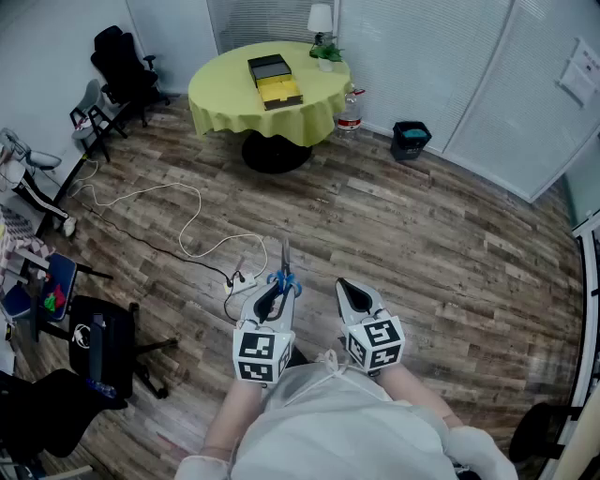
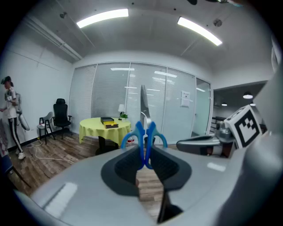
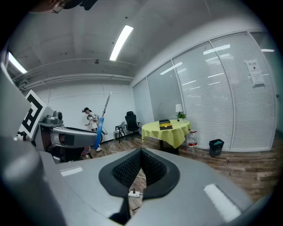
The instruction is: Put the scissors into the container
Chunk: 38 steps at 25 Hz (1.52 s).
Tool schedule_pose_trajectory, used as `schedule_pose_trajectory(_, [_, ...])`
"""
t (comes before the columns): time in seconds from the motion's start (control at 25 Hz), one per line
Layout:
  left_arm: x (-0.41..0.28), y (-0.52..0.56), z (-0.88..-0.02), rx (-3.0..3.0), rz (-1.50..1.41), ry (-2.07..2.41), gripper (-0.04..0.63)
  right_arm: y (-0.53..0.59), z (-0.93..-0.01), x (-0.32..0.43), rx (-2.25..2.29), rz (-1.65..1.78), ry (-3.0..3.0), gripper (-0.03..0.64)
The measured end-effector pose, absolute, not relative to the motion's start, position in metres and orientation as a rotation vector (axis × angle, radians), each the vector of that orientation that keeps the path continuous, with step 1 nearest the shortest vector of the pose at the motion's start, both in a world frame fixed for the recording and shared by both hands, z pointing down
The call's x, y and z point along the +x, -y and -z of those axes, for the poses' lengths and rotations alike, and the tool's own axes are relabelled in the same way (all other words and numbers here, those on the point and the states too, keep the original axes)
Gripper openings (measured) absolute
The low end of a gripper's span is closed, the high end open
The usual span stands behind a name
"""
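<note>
Blue-handled scissors (image 1: 283,271) stick out forward from my left gripper (image 1: 276,287), which is shut on their handles. In the left gripper view the scissors (image 2: 145,132) stand between the pads with the closed blades pointing up and away. My right gripper (image 1: 343,283) is beside it, shut, with nothing between its jaws; its tips meet in the right gripper view (image 3: 141,152). Both grippers are held low above the wood floor. The container, a black and yellow box (image 1: 274,82), lies open on a round table with a yellow cloth (image 1: 225,103) far ahead.
A lamp (image 1: 321,19) and a small plant (image 1: 327,53) stand on the table. A water bottle (image 1: 350,111) and a black bin (image 1: 411,140) sit on the floor by the glass wall. A power strip (image 1: 242,280) with cables lies just ahead. Office chairs (image 1: 122,70) stand at the left.
</note>
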<state>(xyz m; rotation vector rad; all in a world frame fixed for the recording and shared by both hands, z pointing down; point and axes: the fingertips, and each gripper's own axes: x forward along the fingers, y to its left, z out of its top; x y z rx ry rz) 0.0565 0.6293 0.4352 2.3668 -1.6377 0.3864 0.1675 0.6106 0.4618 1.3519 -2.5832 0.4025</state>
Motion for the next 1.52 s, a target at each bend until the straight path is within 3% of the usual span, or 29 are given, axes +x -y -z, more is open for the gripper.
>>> schedule_pose_trajectory(0.84, [0.043, -0.614, -0.460, 2.318, -0.383, 1.593, 0.077, -0.595, -0.492, 0.157, 1.343, -0.578, 2.559, -0.002])
schedule_pose_trajectory(1.52, [-0.045, -0.424, -0.445, 2.375, -0.373, 1.469, 0.077, -0.425, -0.497, 0.075, 1.396, -0.656, 2.432, -0.002])
